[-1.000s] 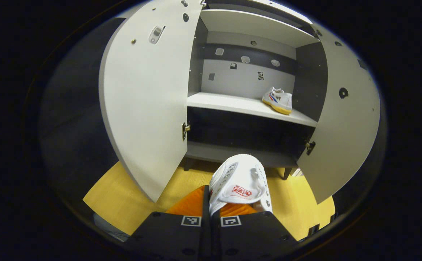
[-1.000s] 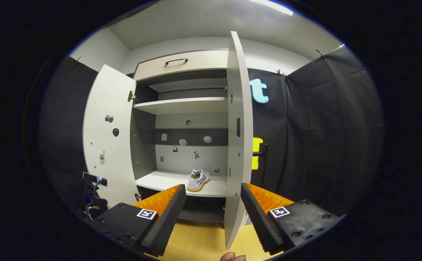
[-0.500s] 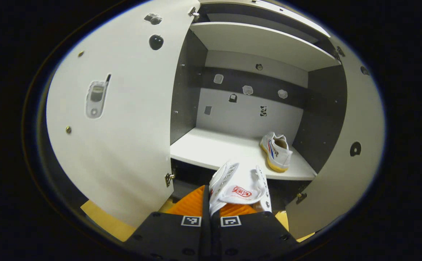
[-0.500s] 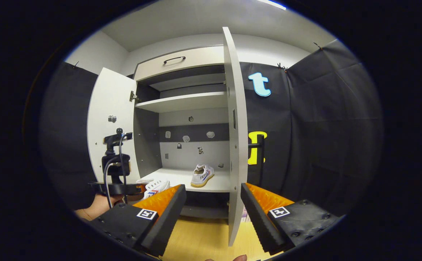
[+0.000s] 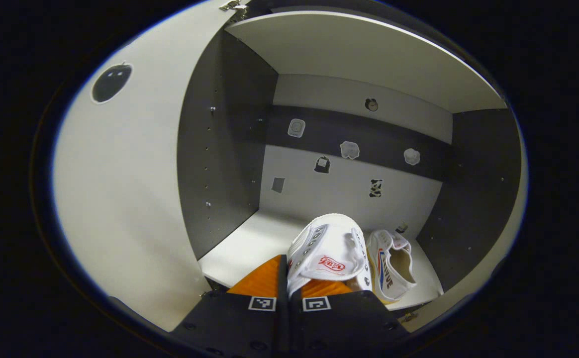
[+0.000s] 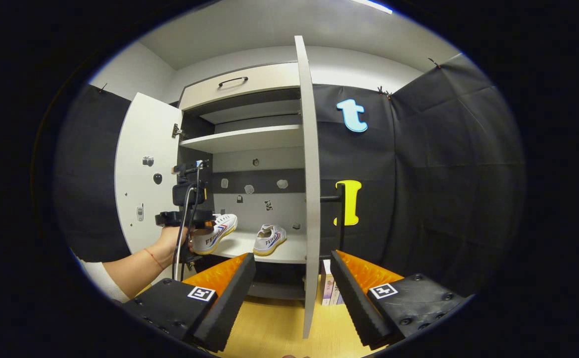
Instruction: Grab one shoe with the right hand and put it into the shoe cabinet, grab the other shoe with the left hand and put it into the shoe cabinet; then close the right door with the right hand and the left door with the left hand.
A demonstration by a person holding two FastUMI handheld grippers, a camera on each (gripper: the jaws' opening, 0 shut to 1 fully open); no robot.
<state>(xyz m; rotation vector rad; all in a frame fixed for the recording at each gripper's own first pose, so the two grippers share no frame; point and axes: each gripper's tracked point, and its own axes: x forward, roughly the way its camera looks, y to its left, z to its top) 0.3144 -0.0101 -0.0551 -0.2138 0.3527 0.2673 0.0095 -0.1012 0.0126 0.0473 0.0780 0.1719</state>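
Note:
My left gripper point(image 5: 289, 286) is shut on a white sneaker point(image 5: 330, 251), pinching its heel part; the shoe points into the shoe cabinet above the middle shelf point(image 5: 242, 246). In the right gripper view the same sneaker point(image 6: 215, 233) hangs at the shelf's left front, held by the left gripper point(image 6: 190, 226) and a hand point(image 6: 167, 243). The other white sneaker point(image 5: 393, 263) lies on the shelf at the right, and the right gripper view shows this sneaker point(image 6: 269, 239) too. My right gripper point(image 6: 292, 286) is open and holds nothing, back from the cabinet. The right door's point(image 6: 308, 199) edge faces it.
The left door point(image 5: 120, 199) stands open, close on my left gripper's left. An upper shelf point(image 5: 364, 54) roofs the compartment. The cabinet point(image 6: 242, 92) has a drawer with a handle on top. Yellow wooden floor point(image 6: 269, 333) lies below. Some packets point(image 6: 328, 291) stand by the right door's foot.
My left gripper has carried its sneaker forward and up, from outside the cabinet to over the middle shelf beside the other shoe. The right gripper has barely moved.

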